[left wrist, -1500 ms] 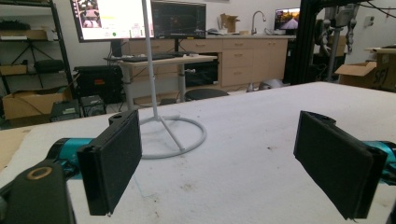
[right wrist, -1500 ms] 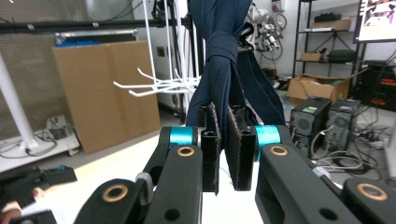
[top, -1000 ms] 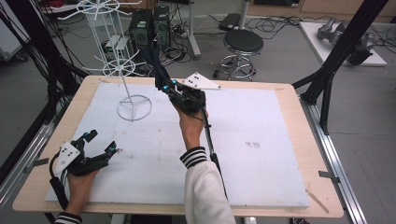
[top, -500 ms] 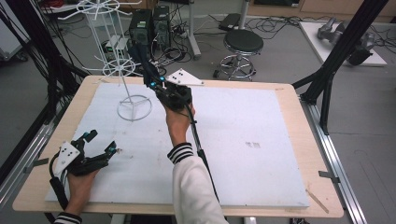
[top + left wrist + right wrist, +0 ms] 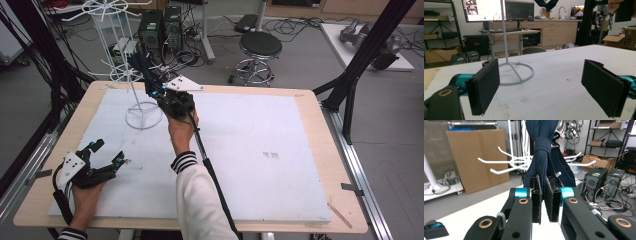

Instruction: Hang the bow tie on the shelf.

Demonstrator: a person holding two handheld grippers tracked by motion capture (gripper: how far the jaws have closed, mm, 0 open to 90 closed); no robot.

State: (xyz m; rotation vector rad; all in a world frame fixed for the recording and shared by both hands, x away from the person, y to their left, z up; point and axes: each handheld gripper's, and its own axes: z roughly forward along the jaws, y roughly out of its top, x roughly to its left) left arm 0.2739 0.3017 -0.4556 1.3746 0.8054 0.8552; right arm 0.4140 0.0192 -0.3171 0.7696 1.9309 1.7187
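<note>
A dark navy cloth, knotted in its middle, runs up out of my right gripper, whose jaws are shut on its lower end. From above, that gripper is raised over the table's back left, with the cloth against the white hook rack. White hooks spread just behind the cloth. I cannot tell whether it hangs on one. My left gripper rests open near the front left corner, jaws wide and nothing between them, facing the rack's ring base.
The table carries a white foam board. Black frame posts stand at both back sides. Beyond the far edge are computer towers, cables and a stool. A cardboard sheet leans behind the rack.
My right gripper has carried the cloth left and farther back, up to the rack's hooks. The left gripper has stayed put and open.
</note>
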